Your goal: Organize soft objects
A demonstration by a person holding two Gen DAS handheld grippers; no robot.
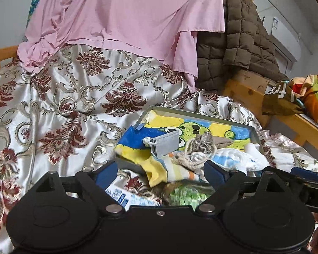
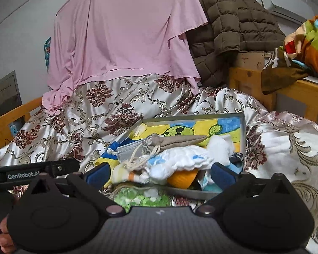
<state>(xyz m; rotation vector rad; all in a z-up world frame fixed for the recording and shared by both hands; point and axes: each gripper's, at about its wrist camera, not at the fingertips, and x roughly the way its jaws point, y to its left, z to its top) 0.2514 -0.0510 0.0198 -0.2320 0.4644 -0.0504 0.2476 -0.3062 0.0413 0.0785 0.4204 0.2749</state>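
Left hand-held gripper (image 1: 160, 174): released, blue pads spread wide, nothing clamped between them. Poised over near edge of metal tray (image 1: 255, 135), above striped yellow sock (image 1: 159, 169) that hangs over the tray's front rim. Right hand-held gripper (image 2: 161, 174): likewise released, jaws wide apart, gripping nothing. Set before the tray's near rim, with the soft pile showing between the pads but untouched by them.

Soft objects heaped in tray on bed: cartoon towel (image 1: 220, 130) in blue, yellow and green lining the tray bottom, one corner spilling over the left rim. Grey pouch (image 1: 165, 144) with white drawstring lying on the towel, left side. Beige drawstring bag (image 2: 180, 140) beside it, cord trailing toward the front. White ruffled cloth (image 2: 184, 158) with blue patches at centre right, resting on an orange ball-shaped item (image 2: 182, 178). Green and white crumpled item (image 2: 137, 198) lying outside the tray, just below the front rim, on the bedspread.

Floral satin bedspread (image 1: 74, 105), silver with dark red motifs, carrying the tray. Pink sheet (image 1: 120, 14) draped behind. Brown quilted jacket (image 1: 243, 42) heaped to the right on wooden bed frame (image 1: 243, 93). Multicoloured fabric (image 2: 307, 44) at far right.
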